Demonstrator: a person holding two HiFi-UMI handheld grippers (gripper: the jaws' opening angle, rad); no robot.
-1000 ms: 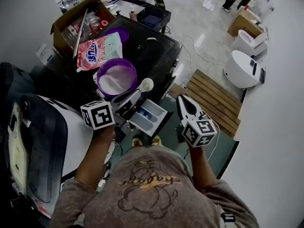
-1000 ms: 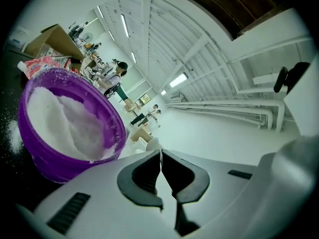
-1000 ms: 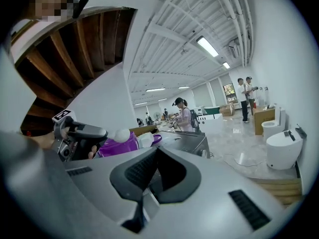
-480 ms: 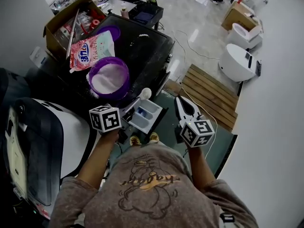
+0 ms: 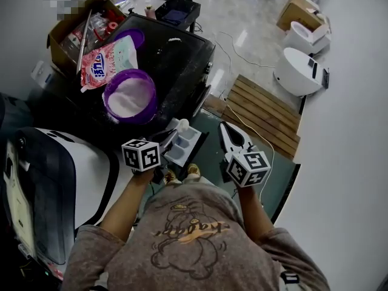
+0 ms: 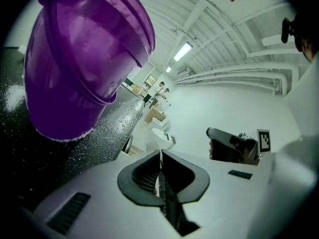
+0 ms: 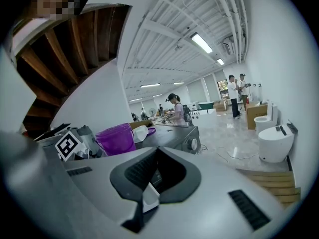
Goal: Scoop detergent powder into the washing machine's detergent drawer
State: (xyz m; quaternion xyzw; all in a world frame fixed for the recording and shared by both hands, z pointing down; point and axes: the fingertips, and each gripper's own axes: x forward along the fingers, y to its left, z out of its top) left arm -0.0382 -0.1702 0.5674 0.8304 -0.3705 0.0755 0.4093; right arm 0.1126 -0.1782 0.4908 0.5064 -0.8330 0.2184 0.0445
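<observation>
- The left gripper [image 5: 168,136] was held clamped on the handle of the white scoop [image 5: 182,125]. In the left gripper view, its jaws were seen pressed together on a thin white edge.
- The scoop's bowl was held over the far end of the pulled-out detergent drawer [image 5: 188,147].
- The right gripper [image 5: 225,128] was held just beside the drawer, its jaws brought together at the tips.
- The purple tub [image 5: 129,96] of powder was set on the dark washing machine top [image 5: 182,53], next to the detergent bag [image 5: 106,62].

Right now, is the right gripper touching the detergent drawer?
Apart. The head view shows a strip of green floor between the right gripper and the detergent drawer.
</observation>
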